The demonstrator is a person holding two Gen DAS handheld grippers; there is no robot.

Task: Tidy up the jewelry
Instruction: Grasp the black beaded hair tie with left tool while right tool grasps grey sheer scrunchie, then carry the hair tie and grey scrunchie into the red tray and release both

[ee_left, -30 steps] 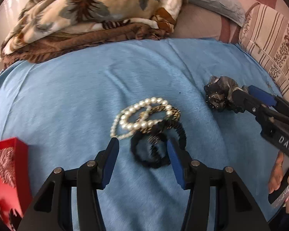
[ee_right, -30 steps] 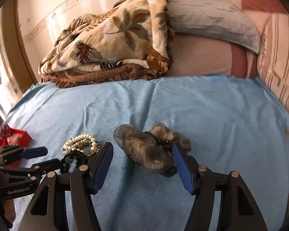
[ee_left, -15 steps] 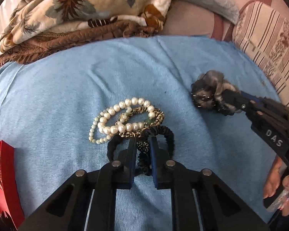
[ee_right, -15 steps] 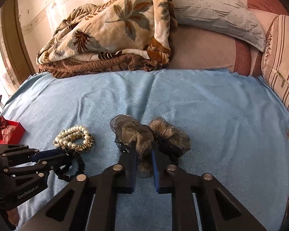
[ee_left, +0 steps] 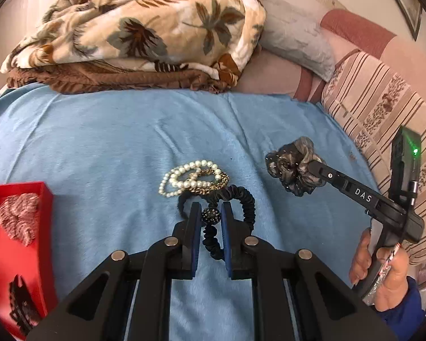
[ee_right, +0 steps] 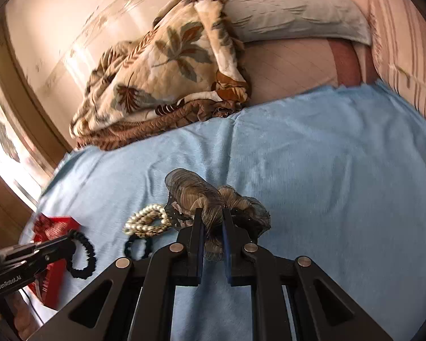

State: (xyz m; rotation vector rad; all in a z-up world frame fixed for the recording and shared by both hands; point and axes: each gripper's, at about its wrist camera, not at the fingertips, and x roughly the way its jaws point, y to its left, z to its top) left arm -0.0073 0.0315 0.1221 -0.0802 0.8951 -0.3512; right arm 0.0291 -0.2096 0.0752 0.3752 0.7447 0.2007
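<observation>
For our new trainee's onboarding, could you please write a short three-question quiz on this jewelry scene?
1. True or false: the left gripper is shut on the black scrunchie.
2. What does the right gripper hold?
3. The pearl bracelets lie: A in the red box; B on the blue blanket.

Key: 1 true. 2 The grey-brown scrunchie. 3 B.

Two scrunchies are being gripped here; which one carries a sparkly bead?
The thin black scrunchie in the left hand-held gripper: a glittery bead sits between its pads. The puffy grey-brown scrunchie in the right hand-held gripper shows none.
</observation>
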